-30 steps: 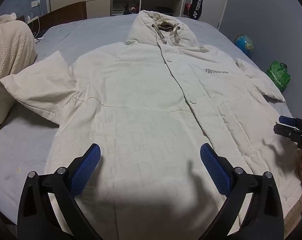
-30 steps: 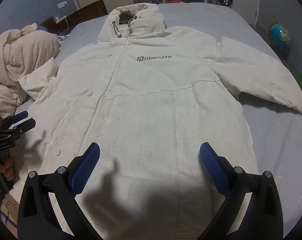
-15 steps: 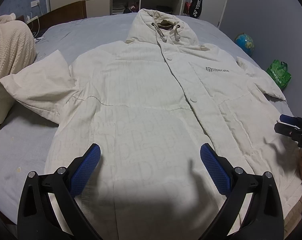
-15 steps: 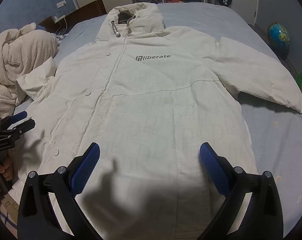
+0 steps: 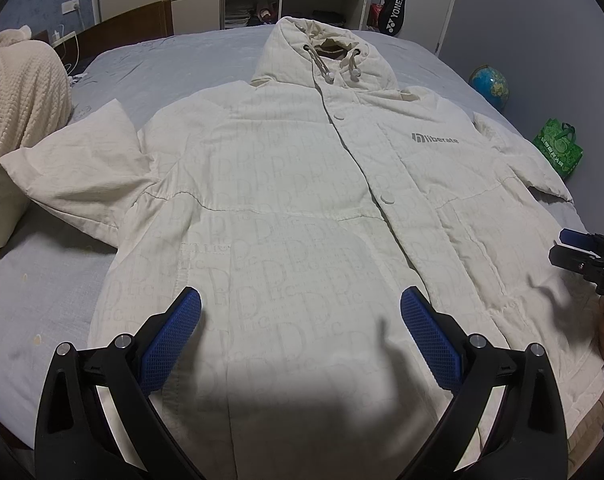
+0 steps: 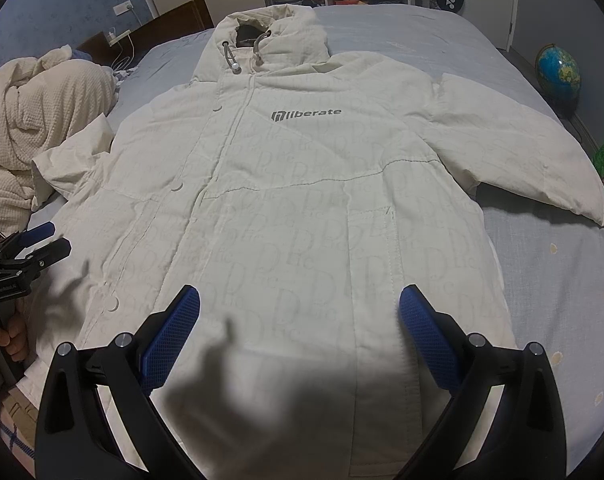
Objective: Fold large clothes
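A large cream hooded jacket (image 5: 286, 208) (image 6: 302, 208) lies flat and face up on the grey bed (image 5: 42, 280), buttoned, hood at the far end, both sleeves spread outward. It carries a grey "liberate" logo (image 6: 305, 114) on the chest. My left gripper (image 5: 300, 320) hovers open above the jacket's lower left part, holding nothing. My right gripper (image 6: 300, 318) hovers open above the lower right part, also holding nothing. Each gripper shows at the edge of the other's view: the right gripper (image 5: 581, 256) and the left gripper (image 6: 30, 248), each held by a hand.
A cream knitted blanket (image 5: 18, 96) (image 6: 34, 112) is heaped on the bed's far left. A globe (image 5: 489, 84) (image 6: 557, 72) and a green bag (image 5: 557, 148) sit on the floor to the right. Shelves and a racket bag (image 5: 393, 12) stand behind the bed.
Both grippers have drifted slightly, so the jacket sits a little differently in each view. Both stay open, and the jacket has not moved.
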